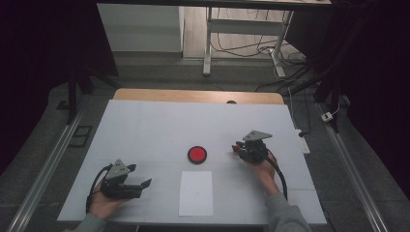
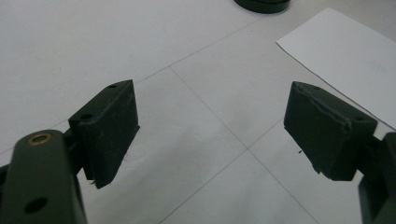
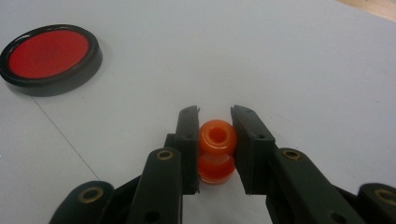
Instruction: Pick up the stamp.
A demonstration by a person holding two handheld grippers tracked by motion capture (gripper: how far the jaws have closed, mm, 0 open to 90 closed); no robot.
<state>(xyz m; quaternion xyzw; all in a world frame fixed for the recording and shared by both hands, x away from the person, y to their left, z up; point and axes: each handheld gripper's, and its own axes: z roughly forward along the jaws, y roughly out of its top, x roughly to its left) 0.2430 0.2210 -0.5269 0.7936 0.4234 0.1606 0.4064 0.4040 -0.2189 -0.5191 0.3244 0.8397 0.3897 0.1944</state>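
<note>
My right gripper (image 3: 215,114) is shut on a small orange spool-shaped piece (image 3: 216,149) with a hole through its top, held just above the white table. In the high view that gripper (image 1: 237,147) sits right of a round black dish with a red inside (image 1: 197,154); the same dish (image 3: 49,53) lies at the upper left of the right gripper view. My left gripper (image 1: 145,184) rests at the front left, jaws wide open with nothing between them, its pads (image 2: 112,126) over bare table. A white sheet of paper (image 1: 196,193) lies in front of the dish.
The white table top (image 1: 159,125) has thin seam lines; a wooden strip (image 1: 198,95) runs along its far edge. The paper's corner (image 2: 345,51) and the dish's rim (image 2: 264,4) show ahead of the left gripper. Desk legs and cables stand on the floor beyond.
</note>
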